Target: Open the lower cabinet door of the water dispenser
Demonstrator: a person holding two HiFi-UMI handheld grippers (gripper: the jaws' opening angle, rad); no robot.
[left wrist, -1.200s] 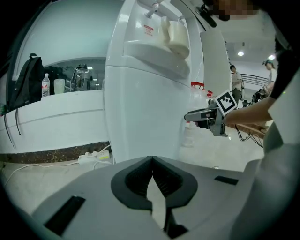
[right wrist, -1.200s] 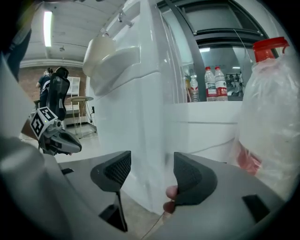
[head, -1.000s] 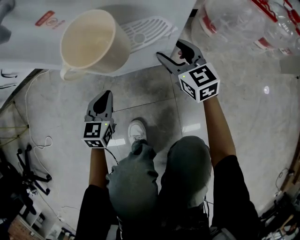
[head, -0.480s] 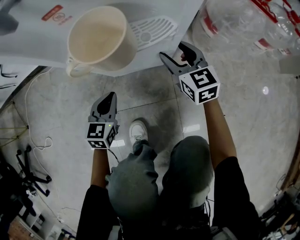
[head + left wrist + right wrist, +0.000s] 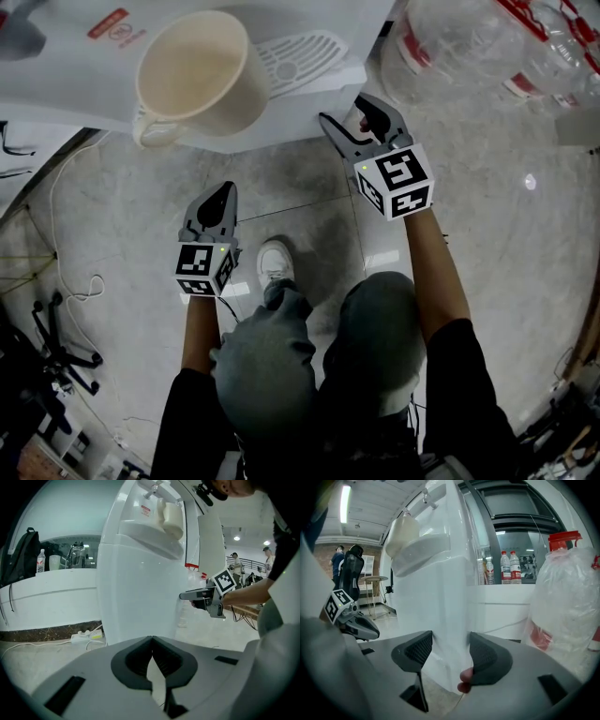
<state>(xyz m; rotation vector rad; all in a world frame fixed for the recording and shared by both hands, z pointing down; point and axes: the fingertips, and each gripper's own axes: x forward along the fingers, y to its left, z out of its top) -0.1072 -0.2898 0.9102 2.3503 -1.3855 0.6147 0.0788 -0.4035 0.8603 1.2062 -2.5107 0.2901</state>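
While the fingers of the right gripper [image 5: 349, 112] are closing, still wide, around the lower cabinet door [image 5: 446, 620] edge at the centre of its view, seat the pads squarely before pulling. The left gripper [image 5: 217, 199], lower left, has its fingers together and empty.

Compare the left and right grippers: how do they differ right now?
Jaws: the left gripper's are together with nothing between them. The right gripper's stand wide and are closing round the dispenser's corner edge.
Place: the right gripper is at the dispenser, while the left gripper hangs back over the floor.
Both point toward the dispenser.
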